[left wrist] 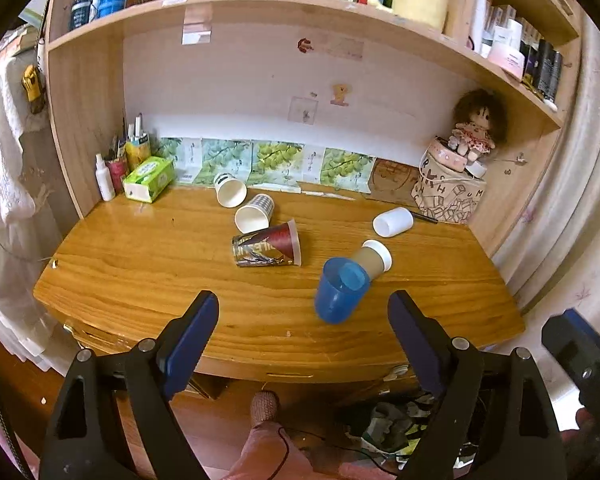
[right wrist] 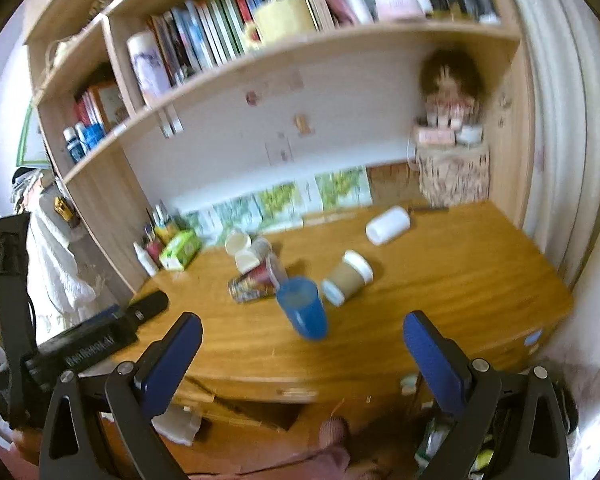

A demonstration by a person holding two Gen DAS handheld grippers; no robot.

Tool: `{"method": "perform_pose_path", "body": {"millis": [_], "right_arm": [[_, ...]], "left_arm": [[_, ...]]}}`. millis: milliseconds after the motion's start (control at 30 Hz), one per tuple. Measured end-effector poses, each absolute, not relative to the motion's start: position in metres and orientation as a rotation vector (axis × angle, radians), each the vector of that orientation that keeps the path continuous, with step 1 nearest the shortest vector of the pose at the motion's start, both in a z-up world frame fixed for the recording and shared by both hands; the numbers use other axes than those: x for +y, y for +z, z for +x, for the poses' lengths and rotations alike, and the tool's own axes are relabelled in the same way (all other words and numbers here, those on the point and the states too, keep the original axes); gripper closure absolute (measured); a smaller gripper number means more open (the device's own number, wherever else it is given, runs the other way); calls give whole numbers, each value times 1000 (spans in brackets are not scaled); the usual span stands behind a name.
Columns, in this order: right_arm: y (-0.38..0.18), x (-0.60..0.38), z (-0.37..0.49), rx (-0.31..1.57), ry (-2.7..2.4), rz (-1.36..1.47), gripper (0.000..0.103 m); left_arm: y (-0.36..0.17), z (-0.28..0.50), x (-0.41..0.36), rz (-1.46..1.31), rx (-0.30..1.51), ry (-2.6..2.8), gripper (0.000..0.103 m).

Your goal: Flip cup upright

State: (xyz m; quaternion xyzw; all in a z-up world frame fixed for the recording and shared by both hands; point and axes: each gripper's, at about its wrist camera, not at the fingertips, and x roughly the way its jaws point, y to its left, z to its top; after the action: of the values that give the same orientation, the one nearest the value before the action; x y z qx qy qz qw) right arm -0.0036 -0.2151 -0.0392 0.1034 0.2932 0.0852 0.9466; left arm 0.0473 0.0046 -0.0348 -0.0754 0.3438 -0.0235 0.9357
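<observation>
A blue plastic cup [left wrist: 340, 292] stands upright near the front of the wooden desk [left wrist: 160, 264]; it also shows in the right wrist view [right wrist: 304, 307]. Behind it several cups lie on their sides: a brown cup with white lid [left wrist: 374, 261], a white cup [left wrist: 393, 221], a red patterned cup [left wrist: 267, 244] and two white paper cups [left wrist: 255, 213] [left wrist: 230, 190]. My left gripper [left wrist: 303, 314] is open and empty before the desk's front edge. My right gripper [right wrist: 302, 338] is open and empty, below the blue cup; the view is blurred.
A green tissue box [left wrist: 148, 178] and a white bottle [left wrist: 104, 178] stand at the back left. A doll [left wrist: 474, 126] sits on a printed box [left wrist: 448, 196] at the back right. Shelves with books hang above. The right gripper [left wrist: 580, 364] shows at the left view's right edge.
</observation>
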Motion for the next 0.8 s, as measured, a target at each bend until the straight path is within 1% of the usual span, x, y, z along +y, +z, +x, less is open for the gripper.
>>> {"method": "perform_pose_path", "body": {"millis": [100,167,333,367,467,800], "right_arm": [[-33,-214,-11,536,165,193,1],[-31,-214,-15,508,162,181,1],[-31,-220,-14,497,168,199,1],[-31,-220,-12,500,170,202,1],[-31,-219,-12,502,183,194,1],[-31,-215,-10,507,200,177,1]], "left_arm": [[-30,38,-1,-128,658,-12,13],[-25,33,-1,-119,618,11,6],[-13,18,0,-104,513,55,5],[-12,17,0,-101,504,60,1],[-8,15,1,-95,474,80,0],[-7,15,-6,-59,465,62,0]]}}
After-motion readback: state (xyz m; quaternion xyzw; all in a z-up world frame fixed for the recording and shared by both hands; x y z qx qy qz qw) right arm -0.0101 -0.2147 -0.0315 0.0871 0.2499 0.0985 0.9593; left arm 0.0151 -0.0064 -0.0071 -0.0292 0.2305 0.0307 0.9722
